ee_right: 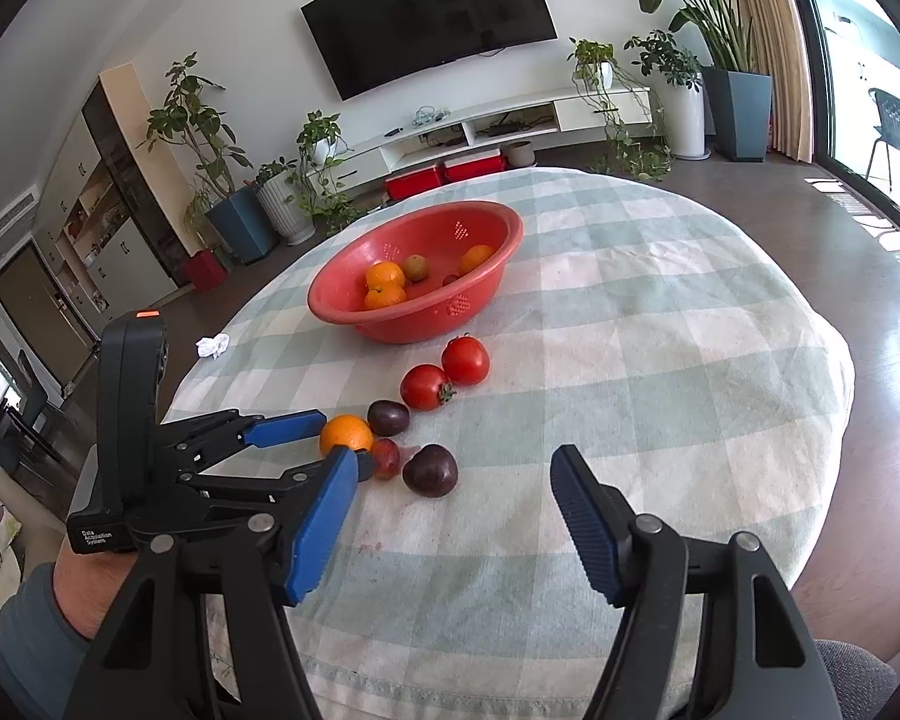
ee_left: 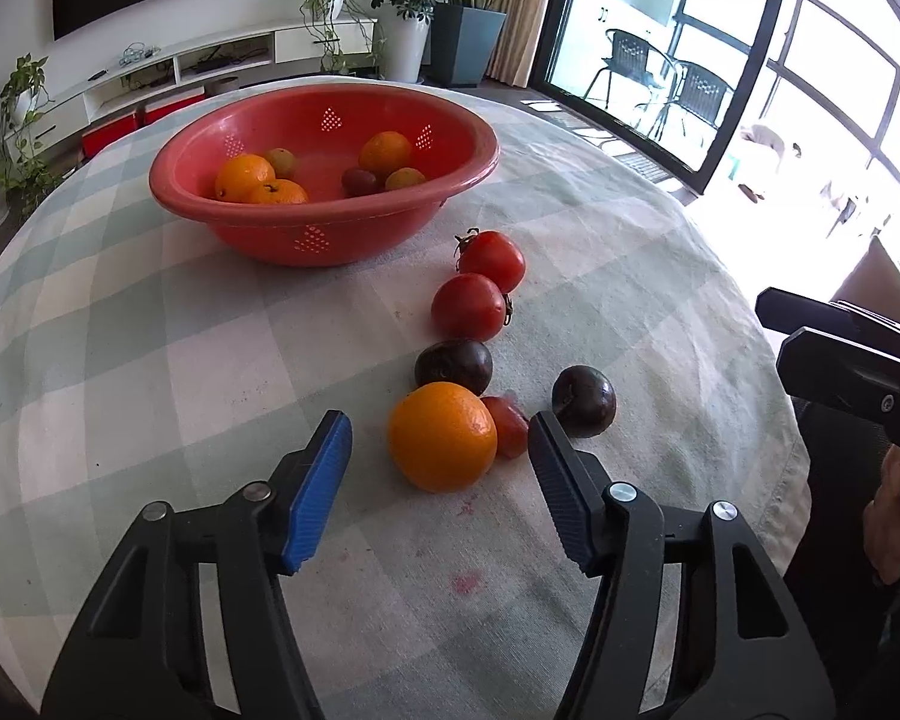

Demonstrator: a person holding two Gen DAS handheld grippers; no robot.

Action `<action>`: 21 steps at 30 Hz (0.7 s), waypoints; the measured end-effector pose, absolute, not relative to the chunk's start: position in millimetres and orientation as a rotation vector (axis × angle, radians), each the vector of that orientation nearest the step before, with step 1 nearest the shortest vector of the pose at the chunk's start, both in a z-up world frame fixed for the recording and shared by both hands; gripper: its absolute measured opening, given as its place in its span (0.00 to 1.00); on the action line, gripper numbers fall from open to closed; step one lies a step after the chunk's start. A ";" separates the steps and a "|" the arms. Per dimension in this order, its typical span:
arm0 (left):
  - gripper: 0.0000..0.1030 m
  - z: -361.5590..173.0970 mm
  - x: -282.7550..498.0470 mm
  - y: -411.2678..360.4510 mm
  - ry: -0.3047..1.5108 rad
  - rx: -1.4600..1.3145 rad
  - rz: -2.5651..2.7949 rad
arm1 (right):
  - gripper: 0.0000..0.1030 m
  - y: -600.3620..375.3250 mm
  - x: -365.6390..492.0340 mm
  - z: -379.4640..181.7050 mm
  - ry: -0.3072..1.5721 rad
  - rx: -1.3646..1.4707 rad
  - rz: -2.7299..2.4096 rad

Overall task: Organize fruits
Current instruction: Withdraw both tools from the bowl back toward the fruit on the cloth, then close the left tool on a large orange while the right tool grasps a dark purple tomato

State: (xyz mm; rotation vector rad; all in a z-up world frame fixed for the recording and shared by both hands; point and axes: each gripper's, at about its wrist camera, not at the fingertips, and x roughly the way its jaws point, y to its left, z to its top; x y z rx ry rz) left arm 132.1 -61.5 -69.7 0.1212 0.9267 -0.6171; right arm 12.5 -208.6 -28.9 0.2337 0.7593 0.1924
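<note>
1. Resting on the desk: orange, touching a dark plum and a small red fruit.
2. Handling: likely firm, round, prone to roll; grip across its widest middle.
3. Left claw: spread, flanking the orange, pads apparently not touching.
4. Right claw: spread, empty.
5. Red basin: likely destination.

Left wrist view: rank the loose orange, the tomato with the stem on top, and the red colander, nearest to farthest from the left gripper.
1. Loose orange: between the left gripper fingers, on the cloth.
2. Stemmed tomato: far end of the fruit row.
3. Red colander: farthest, beyond the row toward the left.
</note>
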 end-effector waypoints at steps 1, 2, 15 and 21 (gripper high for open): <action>0.51 -70.6 132.9 -61.6 0.930 0.117 -0.618 | 0.68 -208.8 12.5 -29.2 0.760 0.234 0.192; 0.49 -71.3 133.4 -60.6 0.932 0.109 -0.622 | 0.67 -209.0 12.5 -29.1 0.763 0.238 0.193; 0.38 -73.3 134.7 -60.2 0.949 0.064 -0.642 | 0.63 -208.9 9.7 -25.4 0.766 0.245 0.199; 0.34 -73.2 133.7 -54.3 0.944 0.041 -0.637 | 0.63 -206.9 11.7 -26.8 0.783 0.230 0.205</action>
